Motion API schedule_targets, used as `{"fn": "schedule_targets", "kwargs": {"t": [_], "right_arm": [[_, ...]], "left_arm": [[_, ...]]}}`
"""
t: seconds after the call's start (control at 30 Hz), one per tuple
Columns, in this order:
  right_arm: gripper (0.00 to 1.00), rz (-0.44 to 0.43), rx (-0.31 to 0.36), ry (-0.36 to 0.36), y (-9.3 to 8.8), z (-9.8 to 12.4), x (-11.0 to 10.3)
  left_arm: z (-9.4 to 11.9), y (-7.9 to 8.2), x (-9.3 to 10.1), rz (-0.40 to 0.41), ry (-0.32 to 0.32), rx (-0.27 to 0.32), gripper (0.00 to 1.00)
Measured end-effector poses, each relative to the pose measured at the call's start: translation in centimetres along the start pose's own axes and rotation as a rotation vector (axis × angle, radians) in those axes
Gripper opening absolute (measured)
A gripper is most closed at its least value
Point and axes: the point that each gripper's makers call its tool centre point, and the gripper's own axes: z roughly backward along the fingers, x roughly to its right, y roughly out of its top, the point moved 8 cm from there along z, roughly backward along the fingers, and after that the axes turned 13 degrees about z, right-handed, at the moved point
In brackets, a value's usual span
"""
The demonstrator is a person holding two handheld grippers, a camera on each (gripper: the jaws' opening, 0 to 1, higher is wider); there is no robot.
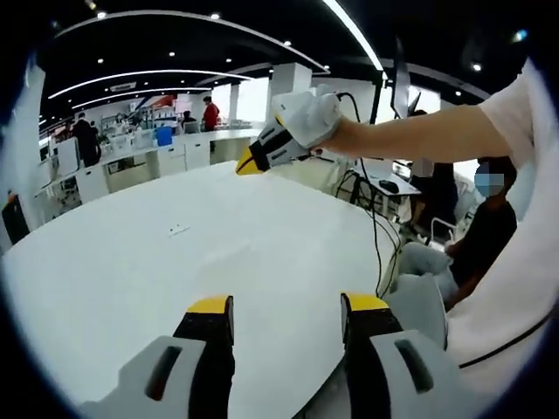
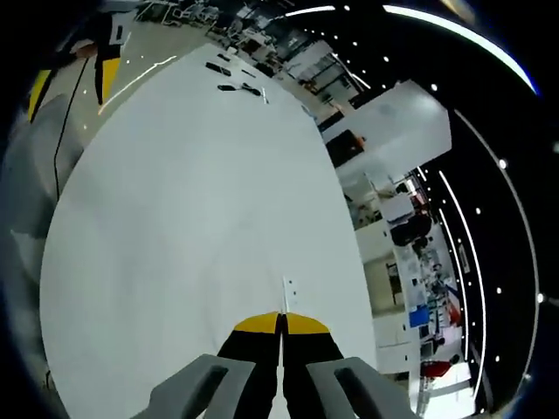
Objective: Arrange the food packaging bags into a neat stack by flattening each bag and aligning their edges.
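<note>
Left gripper (image 1: 286, 319) gapes — right gripper (image 2: 281, 325) closed above table (image 2: 175, 218).

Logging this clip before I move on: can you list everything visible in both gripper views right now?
table: one, white, under both grippers
small white item: one, mid-table, too small to identify
dark small items: several, far end of table in right gripper view
cables: dark, at table edge
seated person: one, dark top, beside table
people in background: several, by white counters
left gripper: jaws apart, empty
right gripper: jaws closed, empty, gloved hand holding it above the table
</note>
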Motion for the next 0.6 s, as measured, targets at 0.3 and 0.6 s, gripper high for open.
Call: {"fn": "schedule_targets", "kwargs": {"t": [0.3, 0.6], "right_arm": [[0.0, 0.079, -0.003, -0.066, 1.0, -0.9, 0.1], [0.0, 0.126, 0.051, -0.02, 3.4, -2.0, -5.3]], "left_arm": [[-0.1, -0.6, -0.6, 0.023, 0.013, -0.001, 0.48], [-0.2, -1.2, -0.8, 0.046, 0.012, -0.007, 0.48]]}}
